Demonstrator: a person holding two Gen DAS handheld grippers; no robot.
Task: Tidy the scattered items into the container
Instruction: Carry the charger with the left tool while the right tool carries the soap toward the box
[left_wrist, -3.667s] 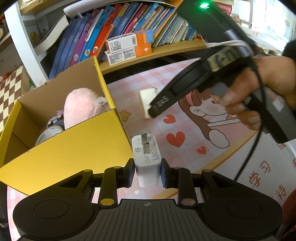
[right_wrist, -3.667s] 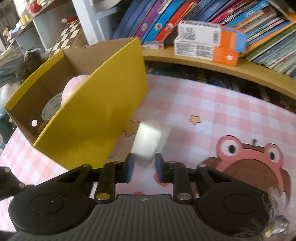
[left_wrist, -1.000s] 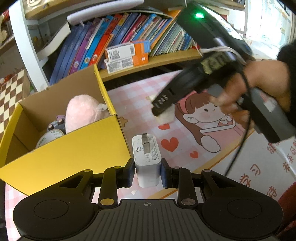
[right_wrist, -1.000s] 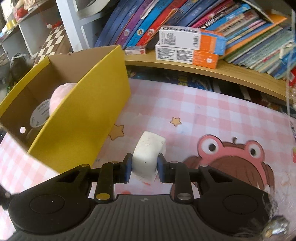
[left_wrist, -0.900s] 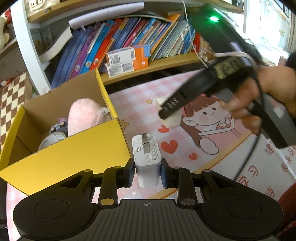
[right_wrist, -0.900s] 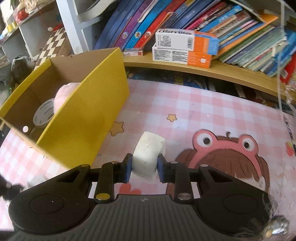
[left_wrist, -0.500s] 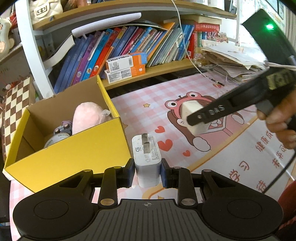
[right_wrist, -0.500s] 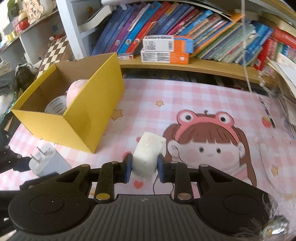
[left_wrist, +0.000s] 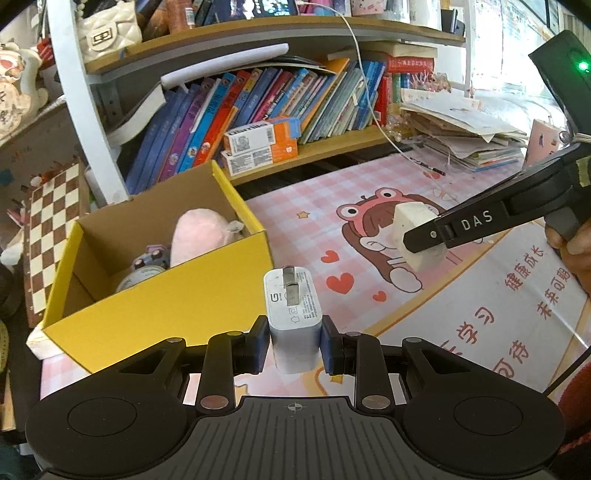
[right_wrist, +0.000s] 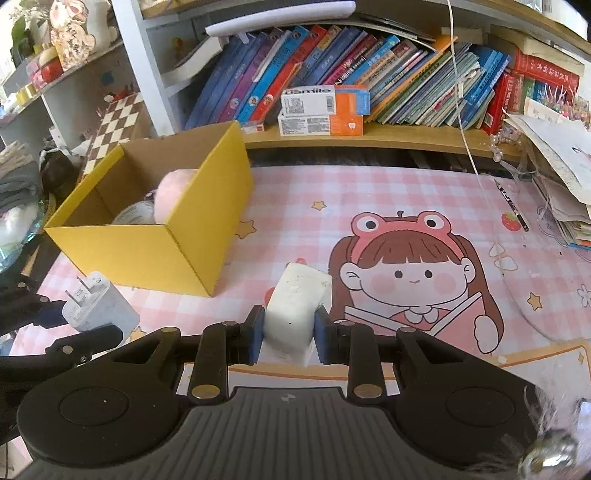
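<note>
A white charger (left_wrist: 294, 317) is clamped between the blue pads of the left hand-held gripper (left_wrist: 294, 345), whose fingers are closed tightly against its two sides. It is held upright above the counter (left_wrist: 461, 325), with its two metal prongs pointing away from the camera and a grey logo and small print on its upper face. Its body is smooth and rounded at the corners. In the left wrist view, the yellow cardboard box (left_wrist: 166, 310) is seen just left of and beyond it.

A white block (right_wrist: 297, 308) is gripped in the same manner by the right hand-held gripper (right_wrist: 288, 338), the fingers being shut on its sides. The block is off-white, with a rough, speckled surface and softened edges; what material it is made of cannot be told. It is held above the pink cartoon mat (right_wrist: 406, 206) that covers the counter, to the right of the box and well apart from it.

The box stands open at the left of the counter, near the bookshelf (right_wrist: 369, 133). Inside it a pink plush toy (left_wrist: 201, 232) is seen, with a round tin (left_wrist: 138, 277) and a small purple object (left_wrist: 149, 258) beside it.
</note>
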